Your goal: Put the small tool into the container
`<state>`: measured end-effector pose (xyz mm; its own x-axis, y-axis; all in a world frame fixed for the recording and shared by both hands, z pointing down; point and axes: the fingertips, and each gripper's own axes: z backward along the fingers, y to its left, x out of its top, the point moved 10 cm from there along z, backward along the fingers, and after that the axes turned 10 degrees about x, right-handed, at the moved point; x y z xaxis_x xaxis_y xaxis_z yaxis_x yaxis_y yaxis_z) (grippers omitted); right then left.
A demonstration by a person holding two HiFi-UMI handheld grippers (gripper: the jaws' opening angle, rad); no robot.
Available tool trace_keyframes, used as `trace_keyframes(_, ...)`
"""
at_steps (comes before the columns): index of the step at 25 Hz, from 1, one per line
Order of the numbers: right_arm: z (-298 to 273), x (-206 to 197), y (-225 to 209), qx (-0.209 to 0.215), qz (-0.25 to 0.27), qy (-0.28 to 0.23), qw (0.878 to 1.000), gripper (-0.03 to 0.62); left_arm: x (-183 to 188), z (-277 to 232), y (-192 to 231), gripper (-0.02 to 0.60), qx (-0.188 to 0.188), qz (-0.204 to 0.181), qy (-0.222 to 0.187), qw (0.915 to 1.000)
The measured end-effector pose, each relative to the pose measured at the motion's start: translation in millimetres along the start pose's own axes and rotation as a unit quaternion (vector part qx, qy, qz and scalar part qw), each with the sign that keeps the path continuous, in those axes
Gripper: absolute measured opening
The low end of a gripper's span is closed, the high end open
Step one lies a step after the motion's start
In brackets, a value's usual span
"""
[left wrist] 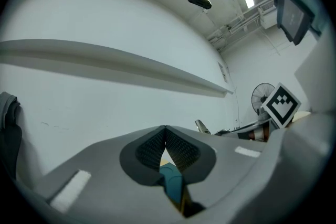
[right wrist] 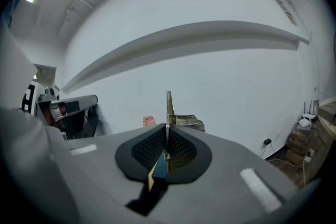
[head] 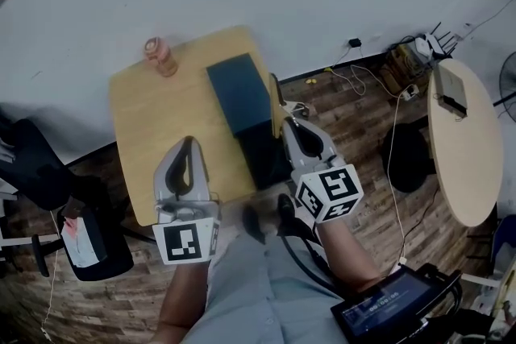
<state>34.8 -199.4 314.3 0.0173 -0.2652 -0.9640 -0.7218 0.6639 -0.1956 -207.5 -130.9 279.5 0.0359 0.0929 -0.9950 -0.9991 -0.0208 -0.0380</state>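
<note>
The tool (head: 276,93) is a thin flat metal strip, and it's pinched edge-on in the right gripper (head: 286,123). In the right gripper view the pads are clamped tight on it and the strip (right wrist: 168,105) pokes well past the tips of the gripper (right wrist: 167,128). From the head view it sits just beside the right side of the container (head: 239,93), about over the table's right edge. Can't tell if it's touching the container.

The container is a dark blue box lying on the right half of the wooden table (head: 153,133), with its near end at the front edge. So the tool isn't in it yet.

The left gripper (head: 187,142) hangs over the front-left part of the table, apart from the container. Its jaws are pressed together with nothing in them (left wrist: 165,128).

There's a pinkish bottle (head: 161,56) near the table's far left corner. A black chair (head: 32,165) stands left of the table, and a round table (head: 463,141) is off to the right.
</note>
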Motion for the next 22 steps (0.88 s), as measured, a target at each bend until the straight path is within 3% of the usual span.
trace_keyframes(10, 4.9, -48.4, -6.6, 0.008, -0.020, 0.073, 0.997, 0.003, -18.5, 4.5, -20.7, 0.009, 0.012, 0.029, 0.040, 0.9987)
trace_keyframes(22, -4.5, -113.1, -20.5, 0.022, -0.070, 0.147, 0.986, 0.003, -52.5, 5.6, -24.3, 0.009, 0.027, 0.009, 0.083, 0.9962)
